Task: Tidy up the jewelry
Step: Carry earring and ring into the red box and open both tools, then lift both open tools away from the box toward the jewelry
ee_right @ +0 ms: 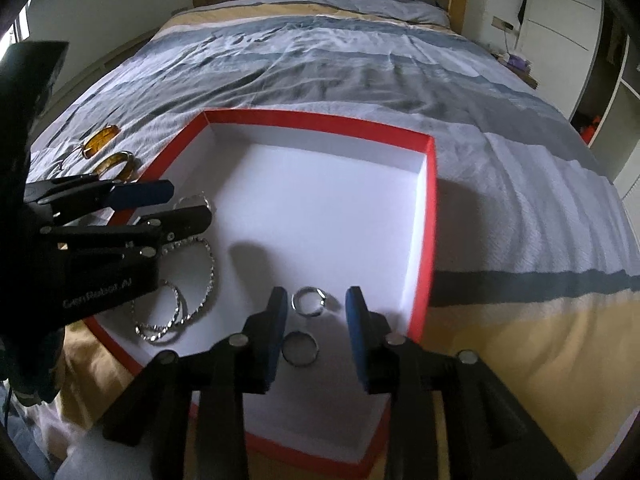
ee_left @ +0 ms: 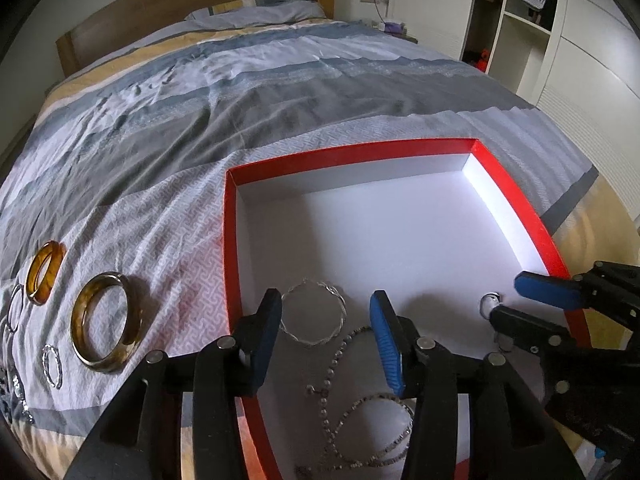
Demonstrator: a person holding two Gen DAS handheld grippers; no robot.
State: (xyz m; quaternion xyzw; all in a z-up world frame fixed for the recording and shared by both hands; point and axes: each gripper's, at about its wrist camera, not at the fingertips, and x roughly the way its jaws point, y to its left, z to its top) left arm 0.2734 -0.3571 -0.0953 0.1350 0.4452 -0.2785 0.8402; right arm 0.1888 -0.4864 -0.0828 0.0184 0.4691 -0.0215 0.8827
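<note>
**Both tongs hanging open over the red box as the sorting is going on**

The left gripper [ee_left: 326, 312] is hovering over the red box [ee_left: 352, 152] with its jaws standing apart and nothing between the pads; a twisted silver bangle [ee_left: 314, 314] is lying flat on the white floor just beyond the fingertips, toward 12 o'clock. At 6 o'clock of that bangle a beaded chain [ee_left: 332, 364] is trailing down to 2 rhinestone bangles [ee_left: 376, 428] lying overlapped. The right gripper [ee_right: 316, 312] is also standing open and empty, with a plain metal ring [ee_right: 307, 301] lying between its blue pads, untouched, and a second ring [ee_right: 300, 348] lying at 6 o'clock of the first.

The sorting looks deliberate: larger hoops are gathering on the box's left side, small rings on its right, probably so that like is sitting with like. The box is a shallow card tray, glossy red on rim and outside, matt white inside, so the bright metal is showing up clearly.

Still waiting on the rumpled striped bedspread [ee_left: 248, 92], at 9 o'clock of the box, are an amber bangle [ee_left: 45, 272], a thick tortoiseshell bangle [ee_left: 106, 322], both smooth and translucent, and a small twisted ring [ee_left: 52, 366]. By my judgement these are going in next.
</note>
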